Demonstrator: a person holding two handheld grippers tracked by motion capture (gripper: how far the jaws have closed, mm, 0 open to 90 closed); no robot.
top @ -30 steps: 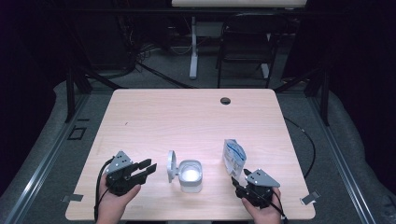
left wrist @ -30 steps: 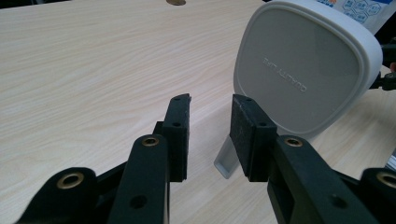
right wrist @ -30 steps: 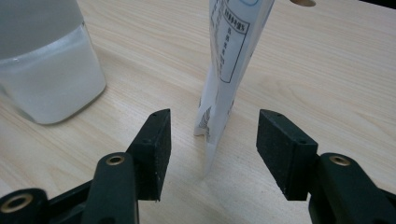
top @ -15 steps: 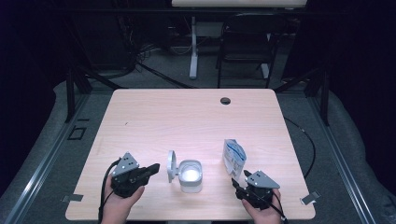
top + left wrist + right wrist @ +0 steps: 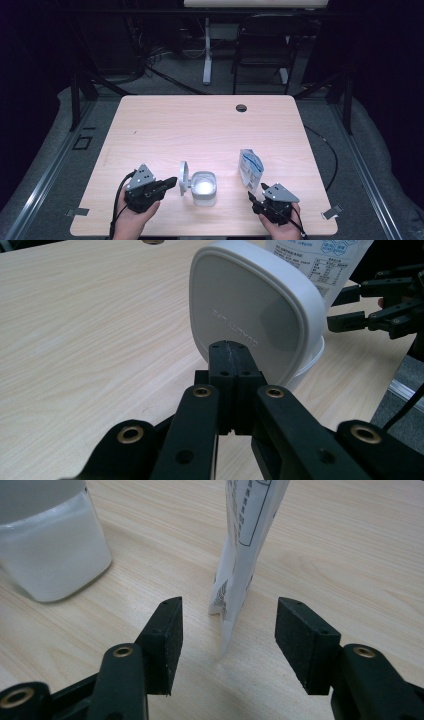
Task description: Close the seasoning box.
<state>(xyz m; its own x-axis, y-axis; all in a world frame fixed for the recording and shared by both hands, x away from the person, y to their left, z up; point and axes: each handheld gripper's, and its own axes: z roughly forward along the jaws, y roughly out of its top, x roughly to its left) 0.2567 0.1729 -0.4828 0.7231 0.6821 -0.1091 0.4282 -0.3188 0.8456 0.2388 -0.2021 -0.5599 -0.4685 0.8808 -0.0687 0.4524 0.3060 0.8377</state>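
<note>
While a person's two hands rest at the near edge of a light wooden table (image 5: 210,120), the left gripper (image 5: 170,182) lies clenched, its two black jaws pressed flat together with nothing between them. Seen along that gripper's own view, the closed tips (image 5: 231,352) sit right at the outer face of a raised white lid (image 5: 252,315), low on its surface; whether they actually touch it cannot be told. The lid (image 5: 183,178) stands upright on its edge, hinged to the left side of a white rounded-square container (image 5: 204,188) that sits open near the middle of the table's near edge.

To the right, a white and blue printed pouch (image 5: 250,168) stands upright on the table, well apart from the container and closer to the near right corner. The right gripper (image 5: 256,194) points at it from the near side. Its jaws stand released, wide apart, and in the right gripper view the pouch's narrow bottom edge (image 5: 235,595) falls between the two pads (image 5: 165,635) but just beyond them, touching neither. A corner of the translucent white container (image 5: 50,555) shows at the upper left of that view.

A small dark round hole (image 5: 241,108) marks the table near its far edge, right of centre. Beyond the table stand a dark chair (image 5: 262,55) and a white desk leg (image 5: 207,50) on grey floor.
</note>
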